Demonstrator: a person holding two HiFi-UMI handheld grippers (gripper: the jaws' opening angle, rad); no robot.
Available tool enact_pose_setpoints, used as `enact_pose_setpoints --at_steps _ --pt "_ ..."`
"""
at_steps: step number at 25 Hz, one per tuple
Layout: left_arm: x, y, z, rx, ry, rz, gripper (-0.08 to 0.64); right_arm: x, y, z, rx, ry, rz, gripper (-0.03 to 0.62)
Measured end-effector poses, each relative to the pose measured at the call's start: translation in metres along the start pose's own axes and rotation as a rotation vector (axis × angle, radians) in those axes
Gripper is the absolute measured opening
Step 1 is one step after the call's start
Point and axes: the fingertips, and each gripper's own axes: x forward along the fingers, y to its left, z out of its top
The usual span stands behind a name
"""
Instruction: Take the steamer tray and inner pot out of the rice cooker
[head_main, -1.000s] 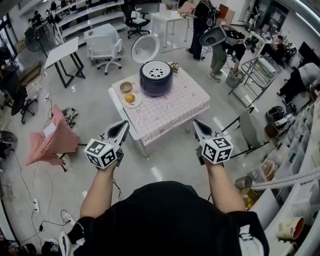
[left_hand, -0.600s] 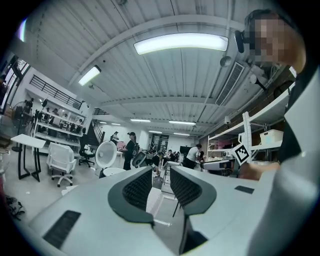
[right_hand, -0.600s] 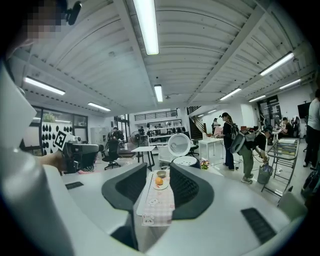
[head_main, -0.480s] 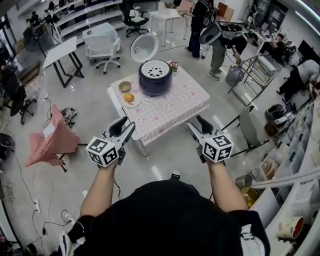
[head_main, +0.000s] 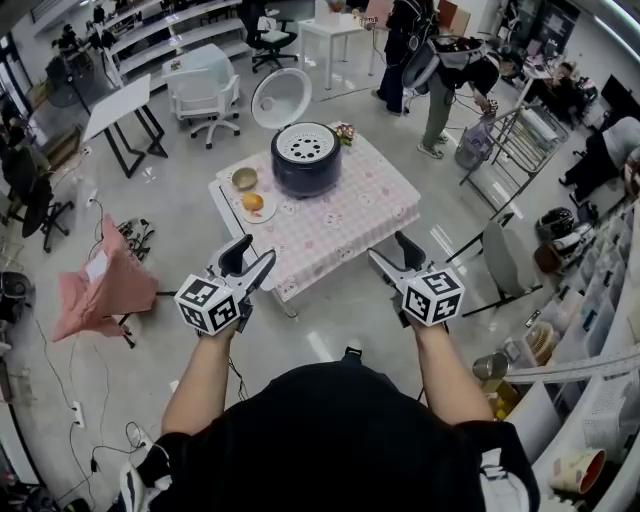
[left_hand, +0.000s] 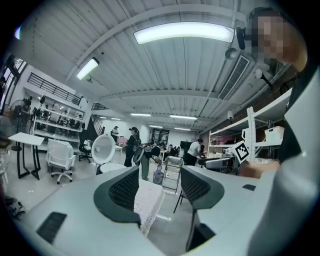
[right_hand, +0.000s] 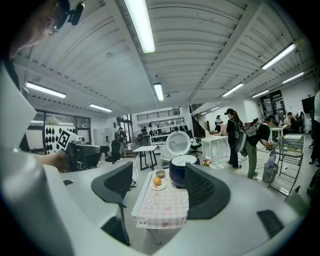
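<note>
Pink-checked worktop (head_main: 345, 215): stands on an open workshop floor ahead of the person, with bare floor between it and both tools.
Surroundings: white chair (head_main: 205, 95) and desks behind; pink cloth heap (head_main: 95, 290) on the floor at left; people at the back right, too small to describe.
Rice cooker (head_main: 306, 168): dark and round, on the worktop's far half, with its white lid (head_main: 280, 97) tipped up behind.
Left tool (head_main: 255, 257): jaws have just been opening and stand wide, holding nothing, short of the worktop.
Right tool (head_main: 388, 250): the same, wide and empty.
Steamer tray (head_main: 306, 145): white, perforated, seated in the cooker's mouth.
Inner pot: hidden under the tray.
Plate (head_main: 258, 207): left of the cooker, carrying an orange fruit.
Bowl (head_main: 244, 178): small, just beside the plate.
</note>
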Motion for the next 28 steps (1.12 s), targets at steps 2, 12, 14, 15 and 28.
enact_pose_setpoints --at_steps 2,12,14,15,28 --pt "0.013 0.004 0.001 -0.002 0.007 0.005 0.272 0.007 -0.012 0.002 0.003 0.004 0.004 0.337" --pt "0.096 0.022 0.005 -0.010 0.025 0.029 0.281 0.045 -0.091 0.008 0.019 0.031 0.019 0.347" --pt "0.113 0.024 0.003 -0.012 0.033 0.033 0.283 0.052 -0.107 0.007 0.023 0.038 0.023 0.348" --pt "0.122 0.024 0.002 -0.012 0.038 0.034 0.284 0.055 -0.116 0.006 0.026 0.041 0.024 0.348" --pt "0.201 0.028 0.002 -0.025 0.076 0.075 0.287 0.092 -0.186 0.011 0.052 0.075 0.103 0.382"
